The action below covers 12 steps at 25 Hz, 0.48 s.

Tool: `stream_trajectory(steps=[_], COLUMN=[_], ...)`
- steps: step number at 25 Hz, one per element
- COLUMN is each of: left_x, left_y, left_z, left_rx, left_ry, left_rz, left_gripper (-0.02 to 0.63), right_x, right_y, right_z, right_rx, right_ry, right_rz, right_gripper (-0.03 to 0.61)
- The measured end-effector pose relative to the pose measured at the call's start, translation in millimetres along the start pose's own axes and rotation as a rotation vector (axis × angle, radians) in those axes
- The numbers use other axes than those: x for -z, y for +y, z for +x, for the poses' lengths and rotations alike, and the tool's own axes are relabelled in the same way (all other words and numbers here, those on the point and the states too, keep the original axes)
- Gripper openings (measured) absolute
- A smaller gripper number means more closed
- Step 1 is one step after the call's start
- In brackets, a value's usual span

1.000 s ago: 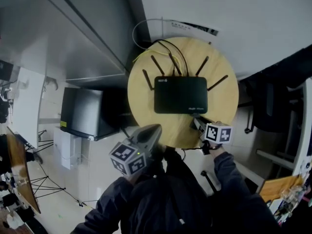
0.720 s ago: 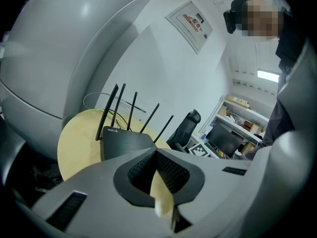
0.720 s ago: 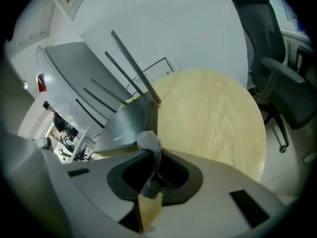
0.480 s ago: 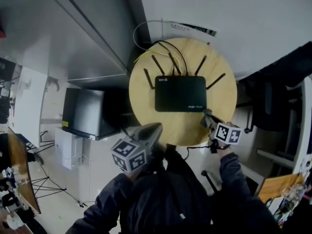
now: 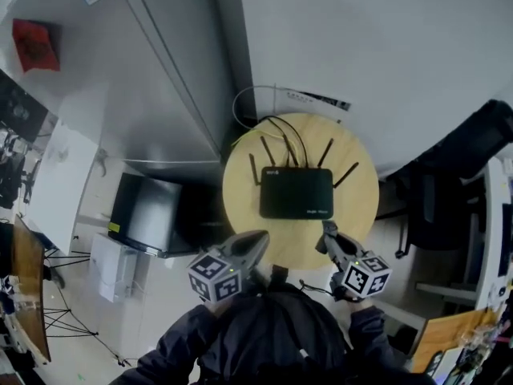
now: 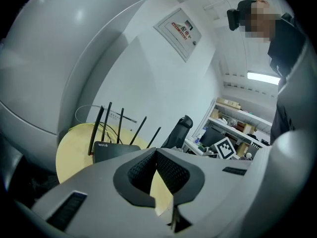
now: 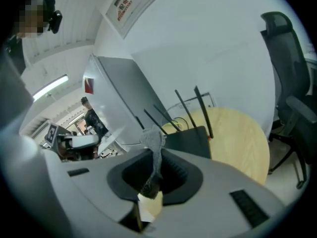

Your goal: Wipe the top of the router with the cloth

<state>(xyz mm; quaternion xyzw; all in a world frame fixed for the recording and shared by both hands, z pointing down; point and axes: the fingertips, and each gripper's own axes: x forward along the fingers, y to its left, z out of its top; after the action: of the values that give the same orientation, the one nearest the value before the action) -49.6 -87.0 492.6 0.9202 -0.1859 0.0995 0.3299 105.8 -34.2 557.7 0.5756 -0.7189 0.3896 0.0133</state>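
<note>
A black router [image 5: 296,193] with several antennas lies flat in the middle of a round wooden table [image 5: 357,207]. My right gripper [image 5: 327,231] hovers at the table's near right edge, short of the router, and is shut on a small grey cloth [image 7: 151,139] that sticks up between its jaws. In the right gripper view the router [image 7: 190,139] lies just beyond the cloth. My left gripper [image 5: 260,239] hangs at the table's near left edge, shut with nothing in it [image 6: 154,151]. The router [image 6: 111,150] shows past the left gripper's tips.
Cables [image 5: 280,131] run from the router's back over the far table edge to the white wall. A dark cabinet [image 5: 148,215] stands left of the table, and a black office chair [image 5: 449,175] on the right. A grey panel [image 5: 176,79] rises at the back left.
My right gripper has drawn back from the router's near right corner toward the table edge, still holding the cloth. The head view has pulled back, so the table looks smaller. The left gripper stays put.
</note>
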Motion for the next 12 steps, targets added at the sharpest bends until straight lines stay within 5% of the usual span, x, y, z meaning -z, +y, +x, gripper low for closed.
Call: stream_trajectory(steps=[12], left_x=[-14.0], left_y=[-21.8], left_z=[1.3], left_rx=[0.052], left_ry=[-0.023], left_rz=[0.044], left_gripper=[-0.006], right_x=[-39.4], right_y=[55.0], right_z=[-19.3], right_rx=[-0.089], right_ry=[-0.049], right_rz=[-0.171], right_gripper=[0.066])
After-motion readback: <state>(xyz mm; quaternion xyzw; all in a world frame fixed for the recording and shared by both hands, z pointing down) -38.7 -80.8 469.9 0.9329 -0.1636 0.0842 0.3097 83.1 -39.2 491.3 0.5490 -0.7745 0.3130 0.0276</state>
